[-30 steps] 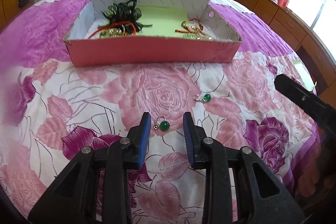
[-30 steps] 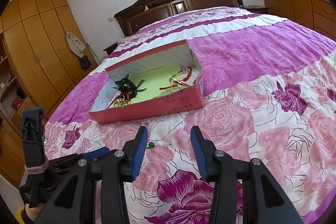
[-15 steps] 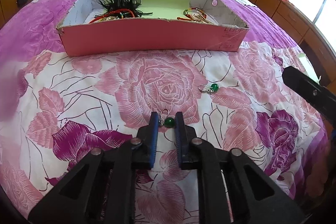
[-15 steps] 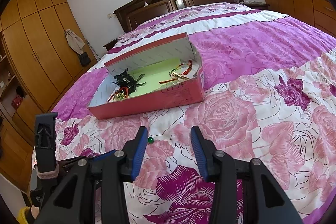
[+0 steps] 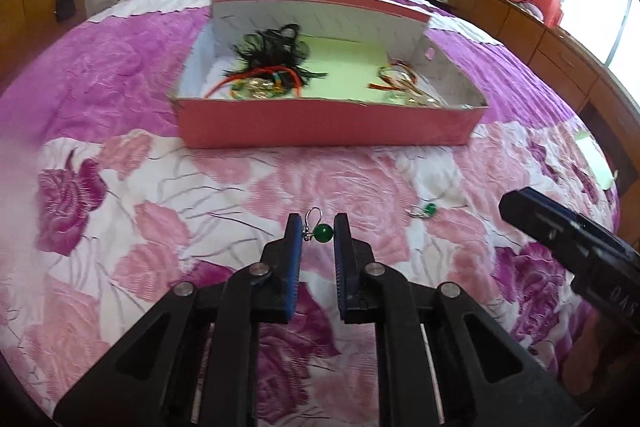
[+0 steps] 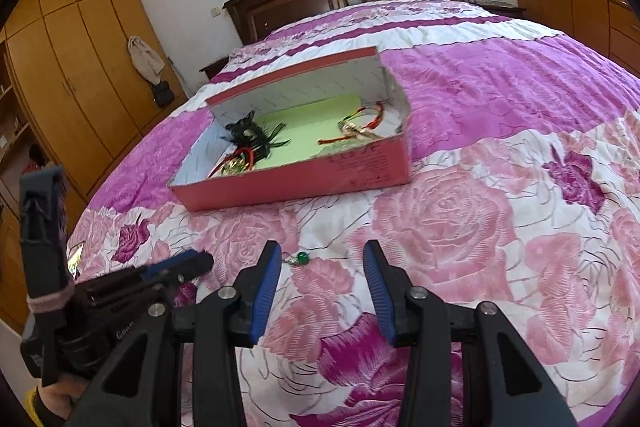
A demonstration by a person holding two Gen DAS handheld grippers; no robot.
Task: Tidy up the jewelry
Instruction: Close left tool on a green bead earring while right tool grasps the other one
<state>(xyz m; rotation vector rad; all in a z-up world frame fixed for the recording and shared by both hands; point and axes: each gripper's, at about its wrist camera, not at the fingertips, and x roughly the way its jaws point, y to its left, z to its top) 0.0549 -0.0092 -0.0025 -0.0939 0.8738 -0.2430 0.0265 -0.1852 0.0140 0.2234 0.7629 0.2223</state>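
Between the blue pads of the left gripper (image 5: 316, 227), a green-bead earring (image 5: 319, 231) is pinched just clear of the floral bedspread (image 5: 120, 187), short of the red box (image 5: 320, 123).

The jaws have just been closing, with the earring between them, its silver hook pointing up toward the box, which lies straight ahead, long side facing the gripper. Two earrings show: one held, the second earring (image 6: 299, 259) loose on the bedspread nearer the right gripper (image 6: 318, 263), whose jaws stand spread and empty. Inside the box lie two tangles of corded jewelry.
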